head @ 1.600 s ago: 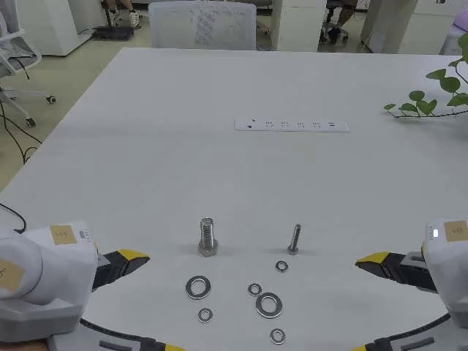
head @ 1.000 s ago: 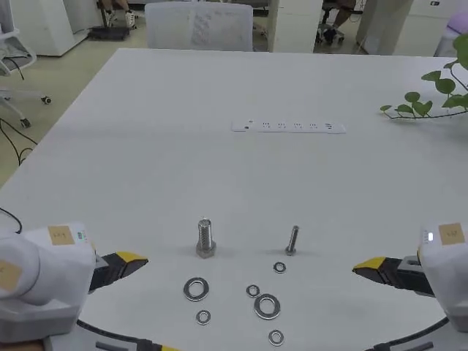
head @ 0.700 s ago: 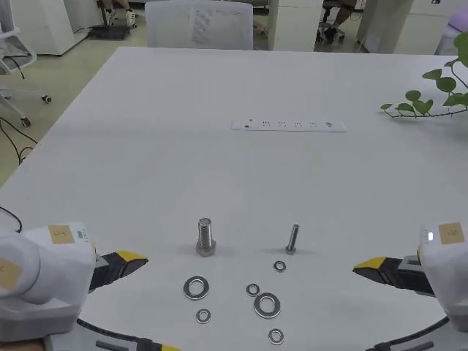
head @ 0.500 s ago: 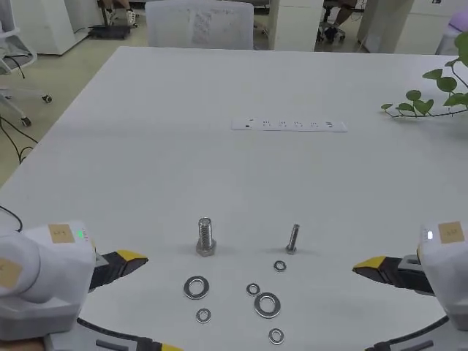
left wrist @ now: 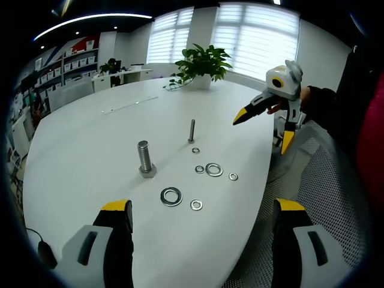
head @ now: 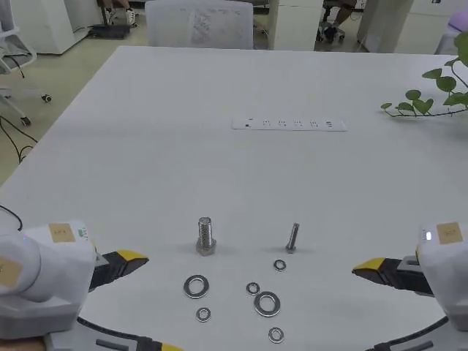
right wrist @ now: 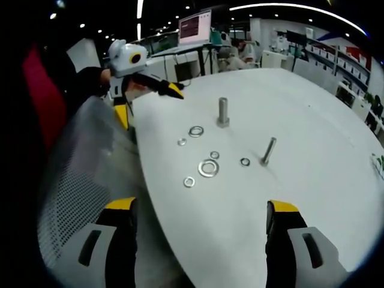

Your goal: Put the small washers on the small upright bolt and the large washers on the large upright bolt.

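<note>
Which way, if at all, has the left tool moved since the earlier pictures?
No; the left tool keeps its spacing from the large upright bolt.

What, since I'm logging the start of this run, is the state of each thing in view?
large bolt: upright, no washer on it.
small bolt: upright, no washer on it.
large washers: two, lying flat, loose.
small washers: four, lying flat, loose.
left claw: open, empty.
right claw: open, empty.
</note>
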Tool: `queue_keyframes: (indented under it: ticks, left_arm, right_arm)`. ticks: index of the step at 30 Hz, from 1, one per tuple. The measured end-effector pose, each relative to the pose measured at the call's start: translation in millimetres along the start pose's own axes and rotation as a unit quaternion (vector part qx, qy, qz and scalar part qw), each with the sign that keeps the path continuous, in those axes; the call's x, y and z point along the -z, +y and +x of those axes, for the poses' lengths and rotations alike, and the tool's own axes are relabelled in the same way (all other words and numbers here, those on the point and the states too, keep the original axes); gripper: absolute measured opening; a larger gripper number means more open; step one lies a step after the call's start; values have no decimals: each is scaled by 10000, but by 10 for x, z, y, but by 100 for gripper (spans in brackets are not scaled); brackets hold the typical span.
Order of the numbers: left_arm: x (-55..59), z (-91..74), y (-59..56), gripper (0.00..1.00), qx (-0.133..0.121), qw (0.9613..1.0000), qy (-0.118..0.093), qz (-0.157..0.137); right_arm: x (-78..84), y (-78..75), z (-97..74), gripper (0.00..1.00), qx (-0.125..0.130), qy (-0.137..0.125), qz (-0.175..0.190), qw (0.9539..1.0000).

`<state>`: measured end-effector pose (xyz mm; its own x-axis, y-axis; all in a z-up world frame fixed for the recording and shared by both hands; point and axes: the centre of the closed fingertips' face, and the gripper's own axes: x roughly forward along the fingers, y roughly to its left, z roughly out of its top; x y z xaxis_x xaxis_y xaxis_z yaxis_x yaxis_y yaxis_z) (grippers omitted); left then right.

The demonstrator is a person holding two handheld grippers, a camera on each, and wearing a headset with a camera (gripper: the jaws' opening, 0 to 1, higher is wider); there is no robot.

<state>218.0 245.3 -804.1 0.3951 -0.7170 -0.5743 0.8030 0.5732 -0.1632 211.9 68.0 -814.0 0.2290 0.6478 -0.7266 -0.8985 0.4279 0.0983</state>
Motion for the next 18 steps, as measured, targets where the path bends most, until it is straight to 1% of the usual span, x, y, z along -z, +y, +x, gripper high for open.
queue_keyframes:
  ticks: [18]
  left_arm:
    - [32,8,-9,97,30,10000,59,-7]
  right_arm:
    - [55,37,30,89,-76,103,20,9999]
